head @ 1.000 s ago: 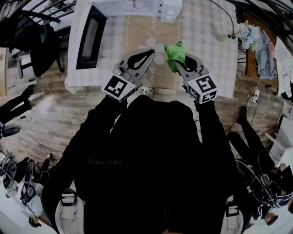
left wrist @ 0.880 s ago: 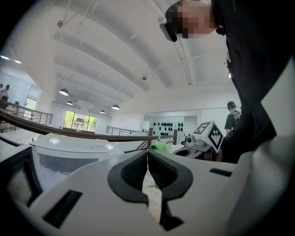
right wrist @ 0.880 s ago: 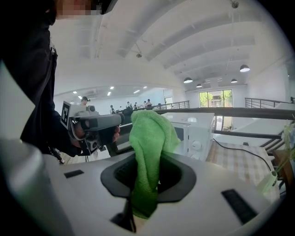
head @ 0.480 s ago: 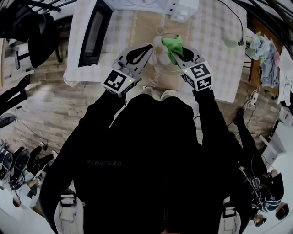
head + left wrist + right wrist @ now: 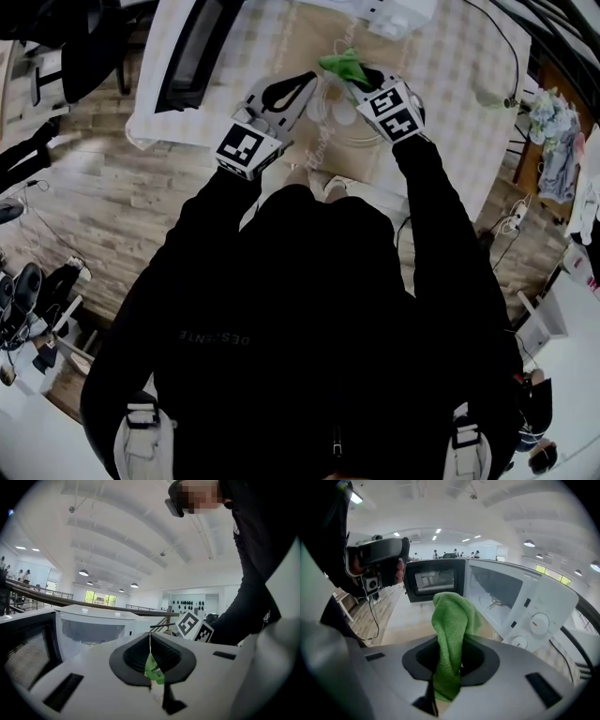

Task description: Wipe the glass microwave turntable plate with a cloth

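Where the person stands: at the near edge of the table [image 5: 441, 103], bent over it, with a gripper in each hand.
Left gripper [image 5: 307, 84]: its jaws are pressed together on the thin edge of the glass plate [image 5: 339, 120].
Glass plate: it is round and see-through. It is between the two grippers, over the table and in front of the microwave [image 5: 394, 14]. In the left gripper view only its edge shows, as a thin line between the jaws.
Right gripper [image 5: 361, 80]: its jaws are squeezed shut on the green cloth [image 5: 342, 64].
Green cloth: a fat bunch sticks up out of the jaws and a small bit hangs down below them. It is at the far side of the plate. A patch of green also shows just behind the left jaws.
Cloth and plate: they are right up against each other, but I cannot tell how hard the cloth is pushing.
Microwave: it is white, has two round knobs, and sits at the far side of the table.
Microwave door [image 5: 192, 52]: it is dark and swung wide open to the left.
Table top: it has a checked cover with a plain brown strip down the middle.
Floor [image 5: 122, 206]: it is made of wood planks.
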A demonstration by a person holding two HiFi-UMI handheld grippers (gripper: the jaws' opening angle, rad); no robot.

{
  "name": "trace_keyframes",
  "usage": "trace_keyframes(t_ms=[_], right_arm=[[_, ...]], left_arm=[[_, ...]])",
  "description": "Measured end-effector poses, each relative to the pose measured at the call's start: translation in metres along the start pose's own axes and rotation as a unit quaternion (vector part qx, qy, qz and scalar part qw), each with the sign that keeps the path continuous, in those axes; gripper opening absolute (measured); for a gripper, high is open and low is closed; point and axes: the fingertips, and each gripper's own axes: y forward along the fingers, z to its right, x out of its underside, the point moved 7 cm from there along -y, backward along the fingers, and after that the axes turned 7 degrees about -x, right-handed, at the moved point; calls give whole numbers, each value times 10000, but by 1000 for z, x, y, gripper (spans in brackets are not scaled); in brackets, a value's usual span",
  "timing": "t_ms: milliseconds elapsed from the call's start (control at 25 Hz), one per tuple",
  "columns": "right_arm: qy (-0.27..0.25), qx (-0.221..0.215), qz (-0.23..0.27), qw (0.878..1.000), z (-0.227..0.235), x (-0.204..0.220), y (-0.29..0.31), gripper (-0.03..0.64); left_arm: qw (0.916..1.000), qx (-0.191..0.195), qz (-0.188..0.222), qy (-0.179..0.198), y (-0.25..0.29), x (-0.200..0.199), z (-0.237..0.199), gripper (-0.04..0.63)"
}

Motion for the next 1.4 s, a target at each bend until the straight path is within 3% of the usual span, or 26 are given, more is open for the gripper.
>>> trace_keyframes(t_ms=[240, 440, 680, 1000, 1400], right_arm=[[-651, -251, -866, 9938, 7, 18, 48, 98], [-782, -300, -1227, 9889, 20, 27, 78, 97], [-889, -227, -1501, 9844, 35, 31, 104, 97], [-1197, -528, -1789, 9751, 17, 39, 123, 94], [-1360, -1408, -1879, 9625, -32, 36, 128, 92]], left_arm=[[9998, -172, -21, 29, 9, 16, -9, 21], [9995, -294, -58, -7, 15, 24, -17, 21], [9992, -378, -75, -63, 15, 32, -19, 21], [9986, -474, -121, -205, 2, 41, -21, 21], [9983, -535, -142, -172, -11, 41, -21, 21]])
